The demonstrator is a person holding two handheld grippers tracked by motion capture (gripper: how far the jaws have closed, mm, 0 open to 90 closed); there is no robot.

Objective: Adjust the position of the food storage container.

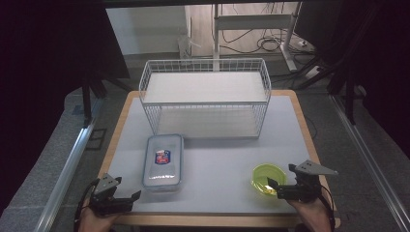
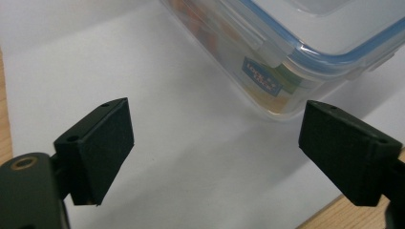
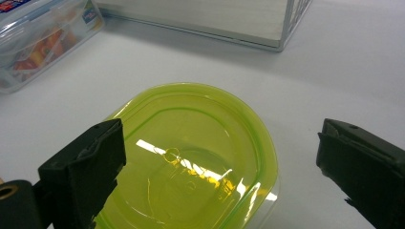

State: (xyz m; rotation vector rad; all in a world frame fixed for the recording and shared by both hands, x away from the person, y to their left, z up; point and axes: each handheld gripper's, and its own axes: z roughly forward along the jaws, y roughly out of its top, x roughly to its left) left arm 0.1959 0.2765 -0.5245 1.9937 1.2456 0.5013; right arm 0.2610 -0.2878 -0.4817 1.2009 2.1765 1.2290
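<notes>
The left gripper [image 1: 137,195] sits at the table's 7 o'clock corner, jaws spread wide and holding nothing, just short of the clear lidded food container [image 1: 163,161] lying at 9 o'clock. The right gripper [image 1: 271,184], at 5 o'clock, is likewise wide open and empty, its jaws flanking the near rim of a yellow-green plastic lid [image 1: 269,179]. A white wire shelf rack [image 1: 205,98] stands at 12 o'clock on the pale grey table [image 1: 227,159] with its wooden edge. Beyond lie a grey floor, desk legs and loose cables, black curtains at both sides
</notes>
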